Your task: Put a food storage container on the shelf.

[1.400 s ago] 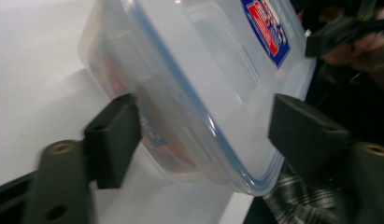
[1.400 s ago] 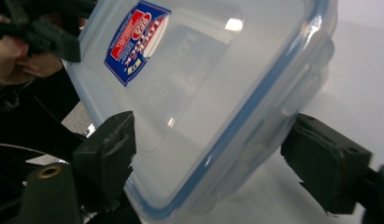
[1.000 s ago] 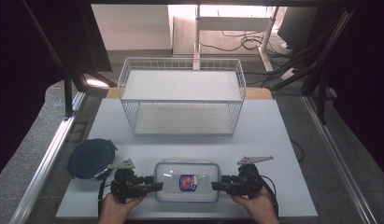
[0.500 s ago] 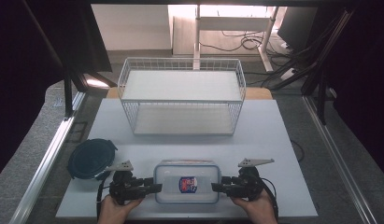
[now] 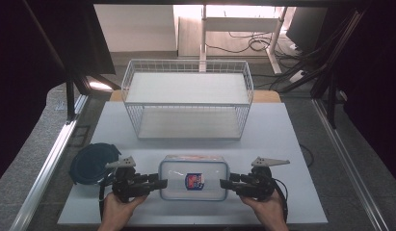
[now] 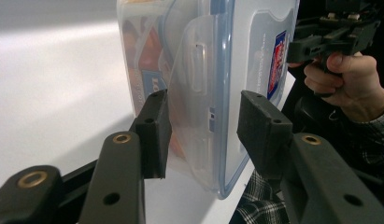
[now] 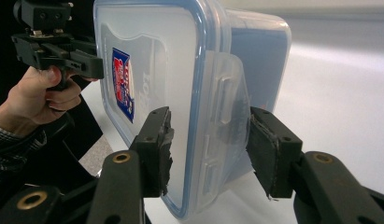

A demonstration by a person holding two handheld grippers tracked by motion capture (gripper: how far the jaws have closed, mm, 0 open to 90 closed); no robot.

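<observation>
A clear plastic container (image 5: 193,178) with a blue-sealed lid and a red-and-blue sticker lies on the white table (image 5: 292,144) near its front edge. My left gripper (image 5: 159,183) is at its left end and my right gripper (image 5: 225,183) at its right end, each held in a hand. In the left gripper view the jaws straddle the container (image 6: 213,70) at its end latch flap (image 6: 199,84), with a thin gap at the lid side. In the right gripper view the jaws likewise stand on either side of the container's (image 7: 152,60) other latch flap (image 7: 224,107), not pressing.
A white wire basket (image 5: 188,98) with two shelves stands at the back of the table. A dark blue round lid or bowl (image 5: 92,162) lies just left of my left gripper. Cables and table legs lie beyond the table's far edge.
</observation>
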